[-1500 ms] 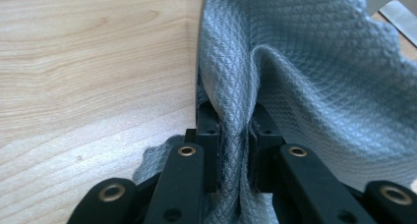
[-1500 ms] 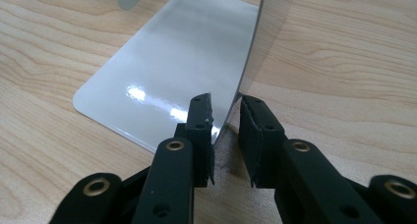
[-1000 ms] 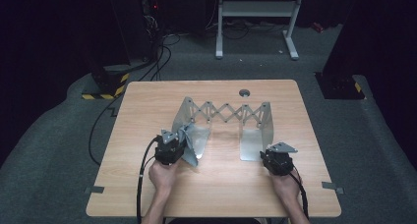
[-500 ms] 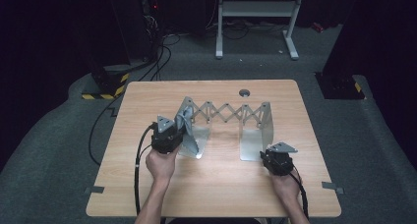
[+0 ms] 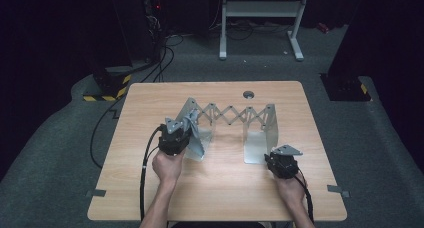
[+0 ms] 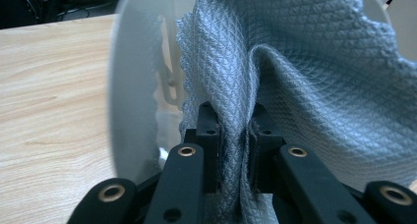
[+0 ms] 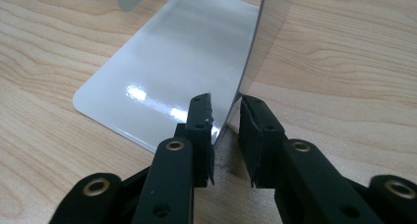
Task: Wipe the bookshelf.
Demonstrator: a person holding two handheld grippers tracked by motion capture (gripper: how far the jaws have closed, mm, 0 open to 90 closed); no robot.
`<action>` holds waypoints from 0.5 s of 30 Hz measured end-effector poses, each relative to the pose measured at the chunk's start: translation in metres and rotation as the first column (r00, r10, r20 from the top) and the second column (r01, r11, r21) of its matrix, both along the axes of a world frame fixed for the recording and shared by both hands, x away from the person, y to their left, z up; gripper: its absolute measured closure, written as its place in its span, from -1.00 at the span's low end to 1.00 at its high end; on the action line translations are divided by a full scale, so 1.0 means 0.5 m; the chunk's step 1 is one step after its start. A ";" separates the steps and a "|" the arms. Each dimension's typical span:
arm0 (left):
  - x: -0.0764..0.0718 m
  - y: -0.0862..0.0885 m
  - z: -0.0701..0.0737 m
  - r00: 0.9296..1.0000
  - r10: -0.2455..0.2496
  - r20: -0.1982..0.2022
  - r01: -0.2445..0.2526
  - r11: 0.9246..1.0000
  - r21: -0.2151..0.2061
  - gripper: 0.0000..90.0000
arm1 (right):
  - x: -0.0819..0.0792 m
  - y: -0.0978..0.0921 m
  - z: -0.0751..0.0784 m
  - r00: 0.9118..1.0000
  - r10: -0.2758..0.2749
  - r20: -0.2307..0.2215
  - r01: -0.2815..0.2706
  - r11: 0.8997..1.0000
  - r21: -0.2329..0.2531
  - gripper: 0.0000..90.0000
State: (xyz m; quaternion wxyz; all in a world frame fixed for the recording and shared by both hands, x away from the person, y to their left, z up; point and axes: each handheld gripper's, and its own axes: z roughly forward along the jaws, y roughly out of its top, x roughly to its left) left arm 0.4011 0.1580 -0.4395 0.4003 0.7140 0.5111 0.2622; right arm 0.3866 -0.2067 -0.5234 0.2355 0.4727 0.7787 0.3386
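Note:
An expanding metal rack point(image 5: 232, 113) stands mid-table, two upright end plates joined by a scissor lattice. My left gripper point(image 5: 189, 128) is at the left end plate point(image 6: 133, 86), shut on a fold of grey-blue waffle cloth point(image 6: 305, 62) that drapes against that plate; the jaws point(image 6: 233, 111) pinch the cloth between them. My right gripper point(image 5: 272, 157) sits at the front of the right end plate point(image 5: 260, 133). Its jaws point(image 7: 223, 103) close around the thin edge of that plate's upright wall, just above the shiny foot point(image 7: 172, 52) lying flat on the wood.
The wooden table point(image 5: 220, 193) has a round cable hole point(image 5: 248, 94) behind the rack. Black cables point(image 5: 145, 168) trail off the left gripper toward the front edge. Dark floor, a striped block point(image 5: 107, 93) and a white stand's legs point(image 5: 260, 33) lie beyond the table.
My left gripper has moved a little forward and up along the left end plate, carrying the cloth with it. The right gripper and the rack have stayed put.

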 end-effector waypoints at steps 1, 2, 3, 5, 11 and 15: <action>0.000 0.000 -0.002 1.000 -0.002 0.000 0.002 1.000 -0.004 0.75 | 0.000 0.000 0.000 1.000 0.000 0.000 0.000 1.000 0.000 0.67; 0.001 0.002 -0.003 1.000 -0.004 0.001 0.004 1.000 -0.005 0.75 | 0.000 0.000 0.000 1.000 0.000 0.000 0.000 1.000 0.000 0.67; 0.001 0.002 -0.004 1.000 -0.003 0.002 0.003 1.000 -0.003 0.75 | 0.000 0.000 0.000 1.000 0.001 0.000 -0.001 1.000 0.000 0.67; 0.002 0.002 -0.006 1.000 -0.002 0.003 0.002 1.000 -0.001 0.75 | 0.000 0.000 0.000 1.000 0.000 0.000 0.000 1.000 0.000 0.67; 0.003 0.006 -0.016 1.000 0.005 -0.010 -0.005 1.000 -0.007 0.75 | 0.000 0.001 0.000 1.000 -0.003 0.000 0.003 1.000 0.002 0.67; 0.005 0.008 -0.034 0.999 0.007 -0.037 -0.008 1.000 -0.021 0.75 | 0.000 0.001 0.000 1.000 -0.002 0.000 0.002 1.000 0.001 0.67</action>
